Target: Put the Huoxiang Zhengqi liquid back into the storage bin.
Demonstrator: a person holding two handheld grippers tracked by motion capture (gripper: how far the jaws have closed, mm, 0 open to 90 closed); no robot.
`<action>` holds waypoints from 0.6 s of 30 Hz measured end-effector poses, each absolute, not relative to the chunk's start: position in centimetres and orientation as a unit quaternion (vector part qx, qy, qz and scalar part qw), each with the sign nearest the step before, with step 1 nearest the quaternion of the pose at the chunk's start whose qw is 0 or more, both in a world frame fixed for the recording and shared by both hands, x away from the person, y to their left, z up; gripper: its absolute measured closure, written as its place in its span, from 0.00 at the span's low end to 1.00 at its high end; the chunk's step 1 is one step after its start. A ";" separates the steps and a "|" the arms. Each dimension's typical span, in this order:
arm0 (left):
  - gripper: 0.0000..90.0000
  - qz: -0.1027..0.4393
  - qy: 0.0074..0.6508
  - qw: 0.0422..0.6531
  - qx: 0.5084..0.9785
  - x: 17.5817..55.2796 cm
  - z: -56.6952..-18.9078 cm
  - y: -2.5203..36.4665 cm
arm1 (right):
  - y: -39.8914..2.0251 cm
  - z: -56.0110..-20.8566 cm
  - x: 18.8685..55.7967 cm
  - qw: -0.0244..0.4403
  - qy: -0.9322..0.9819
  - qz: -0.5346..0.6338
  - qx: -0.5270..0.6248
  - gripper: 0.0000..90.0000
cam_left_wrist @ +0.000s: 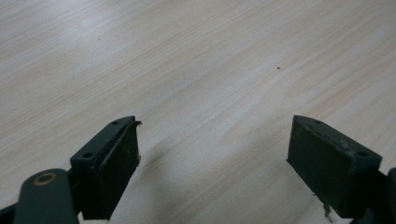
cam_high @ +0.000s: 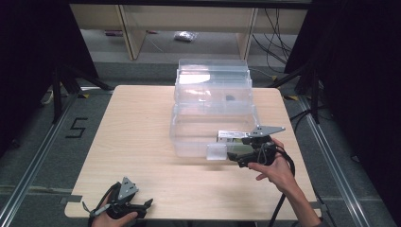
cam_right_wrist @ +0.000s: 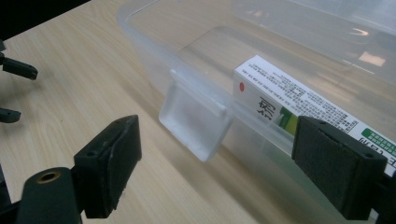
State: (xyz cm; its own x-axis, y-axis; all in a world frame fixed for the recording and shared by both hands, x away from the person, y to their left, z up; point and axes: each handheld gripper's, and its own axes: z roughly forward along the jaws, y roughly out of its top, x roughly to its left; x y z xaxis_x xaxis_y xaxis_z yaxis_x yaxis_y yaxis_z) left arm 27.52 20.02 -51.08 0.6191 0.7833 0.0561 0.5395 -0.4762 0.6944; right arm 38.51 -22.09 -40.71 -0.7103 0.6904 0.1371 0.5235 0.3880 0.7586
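A clear plastic storage box (cam_high: 187, 137) stands on the wooden table (cam_high: 137, 142), its lid (cam_high: 213, 78) swung open at the back. A white printed carton (cam_high: 230, 136) lies at the box's front right, against the front wall (cam_right_wrist: 299, 105). My right gripper (cam_high: 232, 150) hovers at that front wall, open, jaws wide apart, with the box's clear latch flap (cam_right_wrist: 196, 121) between and beyond them; the right jaw is just in front of the carton. My left gripper (cam_high: 144, 204) rests low at the table's front left, open over bare wood (cam_left_wrist: 215, 140).
A small dark item (cam_high: 230, 98) shows inside the far part of the box. Wooden shelving legs (cam_high: 132, 33) and cables (cam_high: 279, 42) stand on the floor beyond the table. A "5" (cam_high: 75, 127) is marked on the floor at left.
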 end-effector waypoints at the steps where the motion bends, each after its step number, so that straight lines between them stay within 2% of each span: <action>1: 0.18 0.187 0.394 0.326 0.838 27.5 -51.1 20.0 | -22.1 -40.9 38.6 0.112 0.830 0.418 0.352 0.19; 4: 0.18 0.188 0.393 0.326 0.839 27.5 -51.1 20.0 | -22.0 -41.0 38.2 0.101 0.829 0.414 0.363 0.19; 12: 0.18 0.198 0.384 0.327 0.840 27.8 -51.2 20.1 | -22.0 -42.0 37.5 0.115 0.836 0.411 0.346 0.19; 13: 0.18 0.195 0.386 0.328 0.840 27.7 -51.2 20.1 | -22.0 -42.0 37.2 0.102 0.834 0.410 0.355 0.19; 18: 0.18 0.187 0.397 0.321 0.839 27.6 -51.2 20.0 | -22.4 -42.8 36.4 0.109 0.834 0.417 0.345 0.19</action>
State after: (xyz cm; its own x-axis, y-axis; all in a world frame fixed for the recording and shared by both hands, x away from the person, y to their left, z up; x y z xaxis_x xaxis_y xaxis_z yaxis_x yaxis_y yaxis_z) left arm 27.56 20.03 -51.17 0.6158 0.7857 0.0587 0.5458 -0.4791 0.6874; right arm 36.38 -22.38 -42.80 -0.7381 0.6664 0.1053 0.4844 0.4148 0.7703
